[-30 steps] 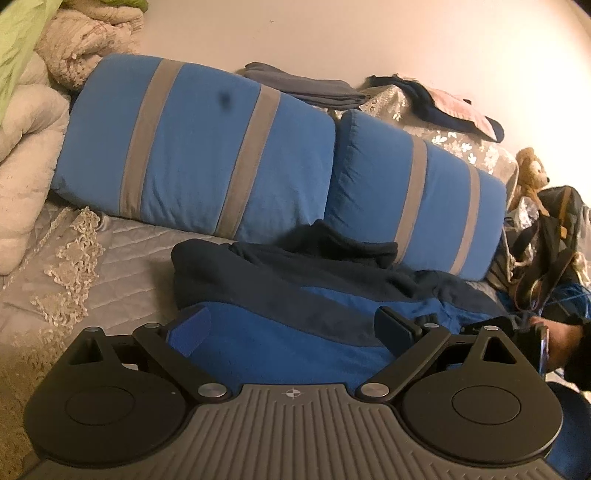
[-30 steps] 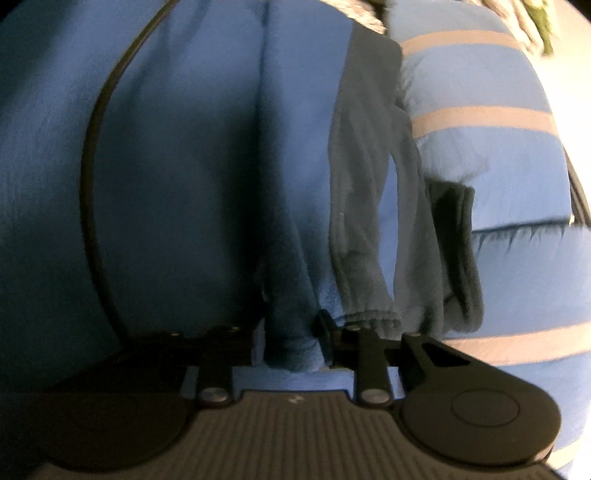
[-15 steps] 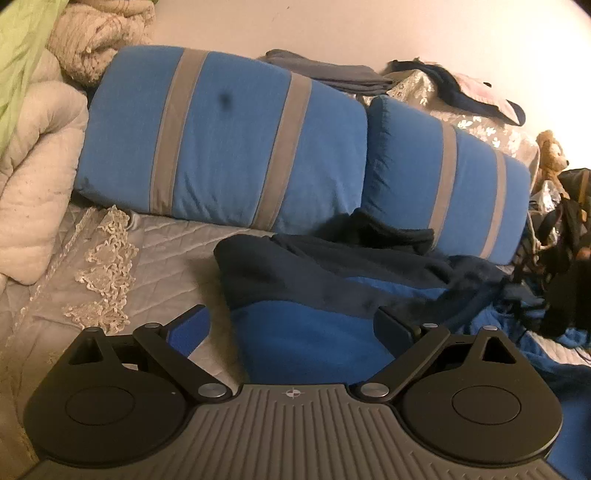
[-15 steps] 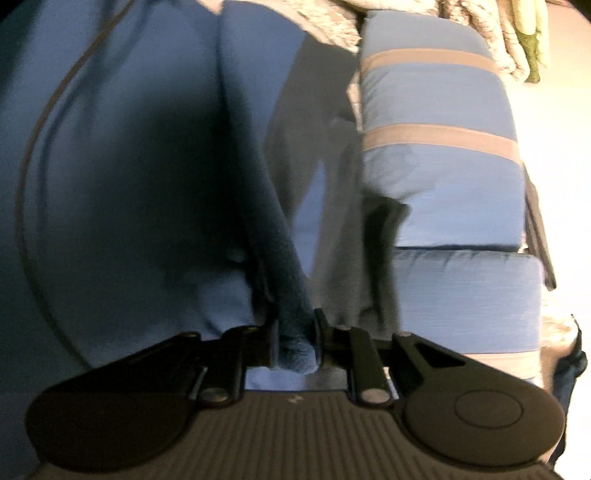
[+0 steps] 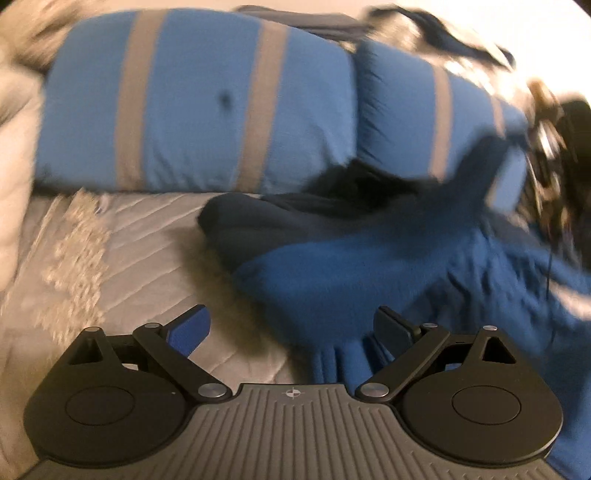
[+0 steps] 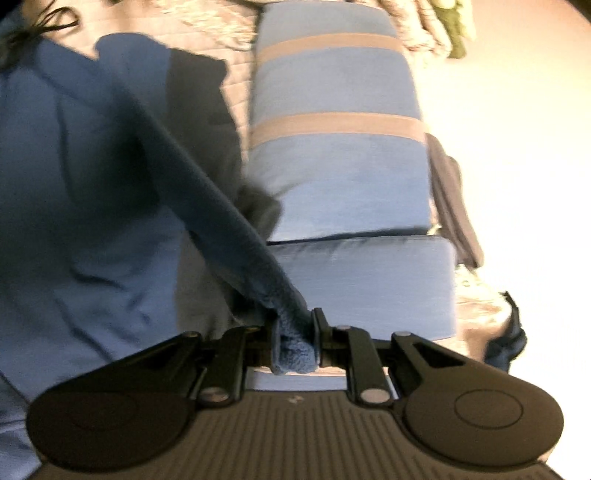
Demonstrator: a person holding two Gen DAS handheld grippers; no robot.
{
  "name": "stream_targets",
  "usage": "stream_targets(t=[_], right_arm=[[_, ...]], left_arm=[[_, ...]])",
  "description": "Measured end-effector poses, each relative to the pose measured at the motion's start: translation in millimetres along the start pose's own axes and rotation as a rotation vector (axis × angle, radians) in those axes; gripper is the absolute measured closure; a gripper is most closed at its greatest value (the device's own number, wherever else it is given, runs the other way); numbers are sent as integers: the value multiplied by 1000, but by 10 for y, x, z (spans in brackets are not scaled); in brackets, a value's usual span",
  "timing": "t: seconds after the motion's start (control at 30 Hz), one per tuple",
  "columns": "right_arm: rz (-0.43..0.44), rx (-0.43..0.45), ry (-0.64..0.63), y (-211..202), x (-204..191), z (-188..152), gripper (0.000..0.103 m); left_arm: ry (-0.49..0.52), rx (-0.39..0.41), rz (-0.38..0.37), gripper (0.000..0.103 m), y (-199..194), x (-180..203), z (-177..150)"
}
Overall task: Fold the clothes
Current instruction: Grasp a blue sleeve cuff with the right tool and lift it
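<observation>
A blue fleece garment with dark navy panels point(image 5: 354, 266) lies on the grey quilted bedspread point(image 5: 147, 251). My left gripper point(image 5: 291, 328) is open and empty, just in front of the garment's near hem. My right gripper point(image 6: 293, 339) is shut on a fold of the blue fleece garment point(image 6: 229, 206) and holds it raised and pulled taut, with the rest of the garment hanging to the left. The left wrist view is motion-blurred.
Two blue pillows with grey stripes point(image 5: 199, 103) lean against the wall behind the garment; they also show in the right wrist view point(image 6: 340, 140). White bedding point(image 5: 14, 155) is piled at the left. Folded clothes point(image 5: 310, 18) and bags point(image 5: 554, 122) sit at the back right.
My left gripper has pulled back and to the left, off the garment. My right gripper has lifted its fold of fleece higher, stretching it taut.
</observation>
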State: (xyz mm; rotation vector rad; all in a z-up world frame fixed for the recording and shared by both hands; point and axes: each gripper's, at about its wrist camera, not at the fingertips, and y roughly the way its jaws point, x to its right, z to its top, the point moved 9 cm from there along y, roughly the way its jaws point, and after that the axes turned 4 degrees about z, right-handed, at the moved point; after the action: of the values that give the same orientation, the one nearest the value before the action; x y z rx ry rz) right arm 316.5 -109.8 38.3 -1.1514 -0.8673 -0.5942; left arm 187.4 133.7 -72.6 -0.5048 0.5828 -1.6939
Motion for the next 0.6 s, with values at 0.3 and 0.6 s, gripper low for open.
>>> stream_targets(t=[0.3,0.6], right_arm=[[-133,-26,-10,-69,787,142,86],[-214,-47,21,-236,1254,105,86]], left_arm=[[249,-11,27,6,177,425,-7],[406,-44,86,6,599,577,-24]])
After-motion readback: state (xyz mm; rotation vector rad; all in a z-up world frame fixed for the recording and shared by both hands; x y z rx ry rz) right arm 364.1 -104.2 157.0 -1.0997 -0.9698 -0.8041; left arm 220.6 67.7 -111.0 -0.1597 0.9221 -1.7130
